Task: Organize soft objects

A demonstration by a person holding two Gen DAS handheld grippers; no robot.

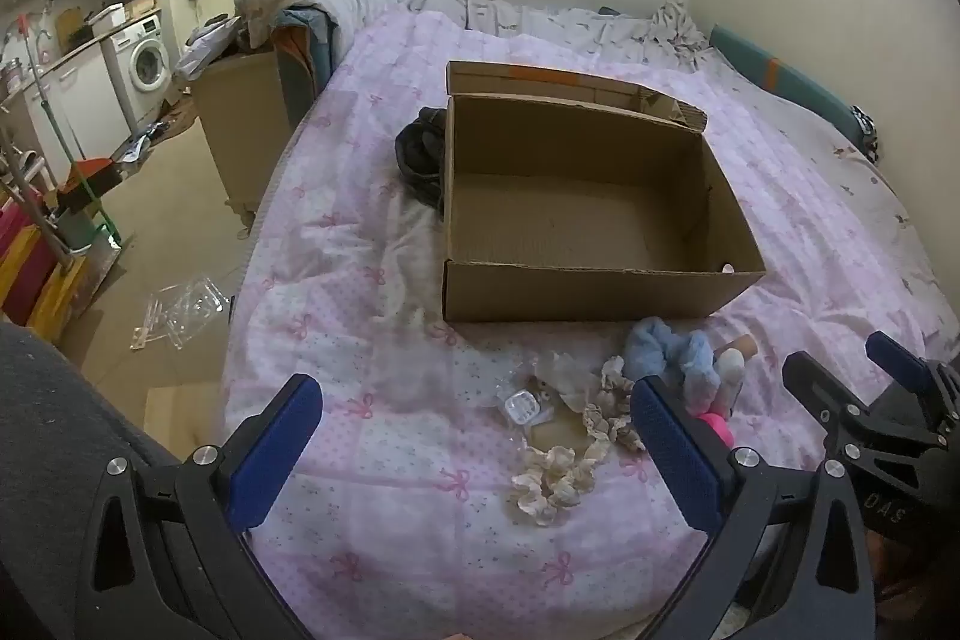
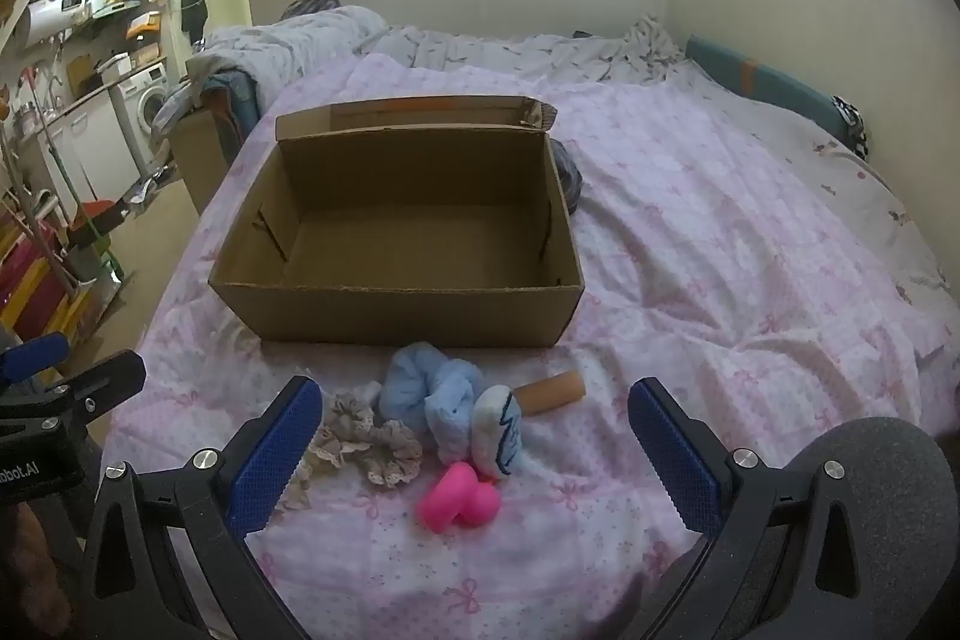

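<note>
- Both claws sit nearest the lens, low in each frame: the left gripper [image 1: 474,430] and the right gripper [image 2: 474,430] stand with jaws spread wide and nothing between the pads.
- Just past the jaws, in the lower middle of the frames, the soft things lie loose on the pink quilt [image 2: 720,280]: a pink toy [image 2: 459,502], a white plush [image 2: 498,436], a blue scrunchie [image 2: 432,394], a beige scrunchie [image 2: 366,445] and a cream scrunchie [image 1: 552,484].
- A tan tube [image 2: 552,391] lies beside the blue scrunchie, and a small clear packet [image 1: 521,406] by the cream one; whether these belong to the sort I cannot tell.
- At frame centre the box [image 2: 396,310] stands open just beyond the pile, its floor bare.
- A dark cloth [image 1: 420,148] rests against the box's outer side, left of it in the left view.
- Judged from this, nothing is packed yet: every soft item remains to be lifted in, and no pick has begun.
</note>
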